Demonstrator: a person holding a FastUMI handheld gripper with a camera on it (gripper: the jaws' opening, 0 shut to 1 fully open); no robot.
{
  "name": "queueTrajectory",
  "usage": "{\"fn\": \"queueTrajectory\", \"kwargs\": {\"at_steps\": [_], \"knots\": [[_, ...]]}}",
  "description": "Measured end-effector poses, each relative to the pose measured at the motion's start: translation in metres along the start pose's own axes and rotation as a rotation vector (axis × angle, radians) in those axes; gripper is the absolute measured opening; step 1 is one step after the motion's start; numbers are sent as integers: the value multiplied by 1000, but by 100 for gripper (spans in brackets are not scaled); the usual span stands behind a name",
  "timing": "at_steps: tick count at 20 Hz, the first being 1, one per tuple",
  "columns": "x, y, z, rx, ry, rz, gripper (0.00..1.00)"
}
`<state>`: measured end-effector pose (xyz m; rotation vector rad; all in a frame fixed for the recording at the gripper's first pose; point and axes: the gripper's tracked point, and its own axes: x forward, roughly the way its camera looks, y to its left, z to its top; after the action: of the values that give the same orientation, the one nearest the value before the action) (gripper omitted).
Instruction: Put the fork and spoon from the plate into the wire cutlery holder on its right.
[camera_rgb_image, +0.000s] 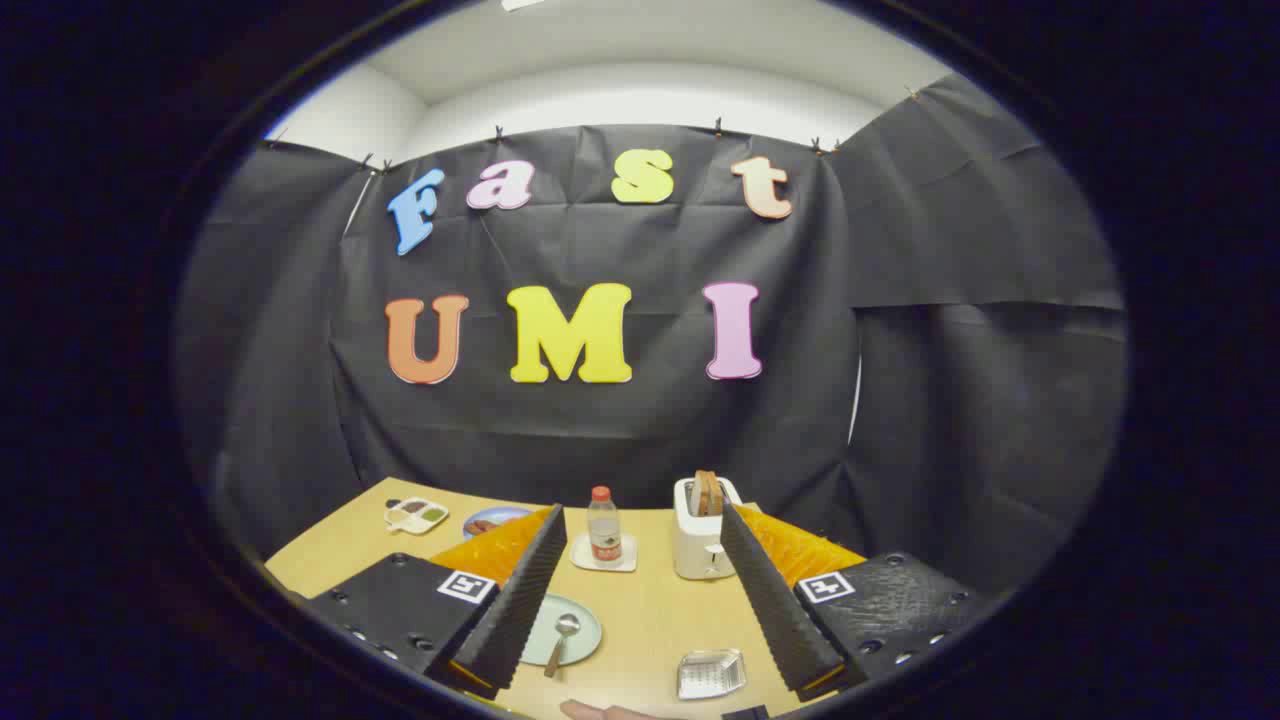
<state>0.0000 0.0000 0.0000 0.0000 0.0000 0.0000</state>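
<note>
Fingers of my gripper (640, 620) are wide apart above the tabletop (650, 610); between them I see plate (575, 630), spoon (560, 640) and wire holder (711, 674).

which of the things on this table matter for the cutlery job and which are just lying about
For the job:
- gripper, jaws open, nothing between them
- spoon on the plate
- plate, by the left finger
- wire cutlery holder, to the plate's right

Just lying about:
- water bottle on a coaster
- toaster
- divided dish
- blue dish

The fork cannot be made out.
</note>
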Motion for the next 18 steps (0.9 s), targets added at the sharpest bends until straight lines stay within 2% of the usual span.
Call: {"fn": "queueTrajectory", "kwargs": {"at_steps": [11, 14, 18], "knots": [[24, 9, -22, -16, 48, 15, 94], [38, 21, -40, -38, 78, 27, 94], [64, 42, -91, -49, 172, 44, 95]]}}
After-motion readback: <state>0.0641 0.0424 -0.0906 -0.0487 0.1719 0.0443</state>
